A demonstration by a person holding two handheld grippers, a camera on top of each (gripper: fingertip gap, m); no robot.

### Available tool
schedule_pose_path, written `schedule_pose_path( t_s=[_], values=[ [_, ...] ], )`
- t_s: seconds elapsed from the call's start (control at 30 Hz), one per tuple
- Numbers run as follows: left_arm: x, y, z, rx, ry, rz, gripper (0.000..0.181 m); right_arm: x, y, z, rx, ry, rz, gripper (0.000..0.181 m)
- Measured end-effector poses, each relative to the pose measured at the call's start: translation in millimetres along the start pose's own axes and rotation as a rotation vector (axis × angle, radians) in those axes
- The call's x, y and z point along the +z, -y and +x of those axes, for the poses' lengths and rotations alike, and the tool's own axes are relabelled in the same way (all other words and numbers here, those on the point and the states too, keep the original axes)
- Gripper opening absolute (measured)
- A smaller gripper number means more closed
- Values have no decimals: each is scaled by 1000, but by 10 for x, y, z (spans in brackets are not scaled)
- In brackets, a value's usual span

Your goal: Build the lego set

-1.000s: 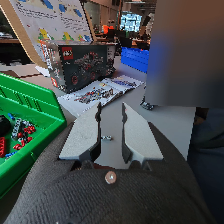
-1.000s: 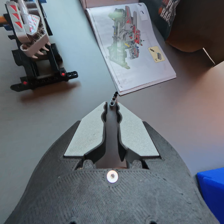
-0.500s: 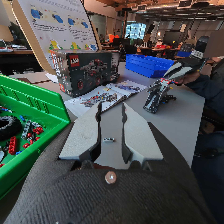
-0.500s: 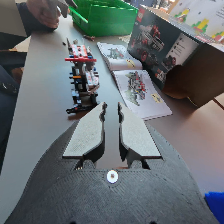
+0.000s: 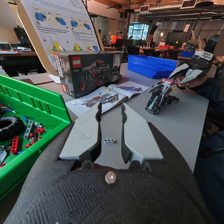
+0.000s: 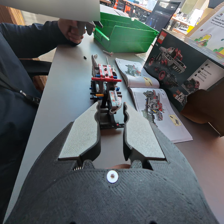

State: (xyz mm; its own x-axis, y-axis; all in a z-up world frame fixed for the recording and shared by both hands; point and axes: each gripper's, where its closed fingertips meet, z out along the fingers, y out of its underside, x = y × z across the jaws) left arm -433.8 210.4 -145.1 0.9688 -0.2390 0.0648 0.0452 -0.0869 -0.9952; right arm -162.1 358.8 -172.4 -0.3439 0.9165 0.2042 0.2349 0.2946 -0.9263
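My left gripper (image 5: 110, 106) is open and empty, low over the grey table. A small grey three-hole beam (image 5: 109, 141) lies on the table between its fingers, touching neither. The partly built black, grey and red truck model (image 5: 160, 97) stands to the right. My right gripper (image 6: 111, 104) is open and empty; its fingers frame the front end of the model (image 6: 105, 87). In the left wrist view the right gripper (image 5: 175, 81) hovers just over the model's red top. The open instruction booklet (image 6: 151, 109) lies beside the model.
A green bin (image 5: 36, 109) at the left holds a tyre and several loose red, grey and blue parts. The set's box (image 5: 89, 72) and an instruction board stand behind the booklet. A blue bin (image 5: 151, 65) sits at the back right. A black pin (image 6: 85, 57) lies beyond the model. One gripper's finger ends stand about 30 cm off the other's.
My right gripper was shut on a small grey beam near the booklet; it has opened, is empty, and has swung to face the model. My left gripper has barely moved.
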Motion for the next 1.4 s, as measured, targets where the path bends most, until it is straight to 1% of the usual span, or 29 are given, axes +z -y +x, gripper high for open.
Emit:
schedule_pose_path(
  t_s=[0.1, 0.3, 0.47, 0.6, 0.73, 1.4],
  values=[
    [24, -23, 11, -11, -17, -18, 30, 29, -18, -20, 8, 13, -4, 38],
    [19, -17, 27, 6, -16, -13, 30, 91, -212, 1, 16, 23, -90, 40],
    [22, -22, 48, 30, -12, -17, 31, 54, -207, 89, 63, 3, -65, 39],
    [9, -7, 68, 45, -15, -5, 31, 54, -239, 142, 85, -11, -74, 42],
    [-1, 2, 83, 61, -15, 4, 31, 65, -195, 136, 97, -3, -53, 42],
    [0, -1, 83, 61, -13, 2, 31, 36, -169, 148, 69, -26, -49, 41]
  ],
)
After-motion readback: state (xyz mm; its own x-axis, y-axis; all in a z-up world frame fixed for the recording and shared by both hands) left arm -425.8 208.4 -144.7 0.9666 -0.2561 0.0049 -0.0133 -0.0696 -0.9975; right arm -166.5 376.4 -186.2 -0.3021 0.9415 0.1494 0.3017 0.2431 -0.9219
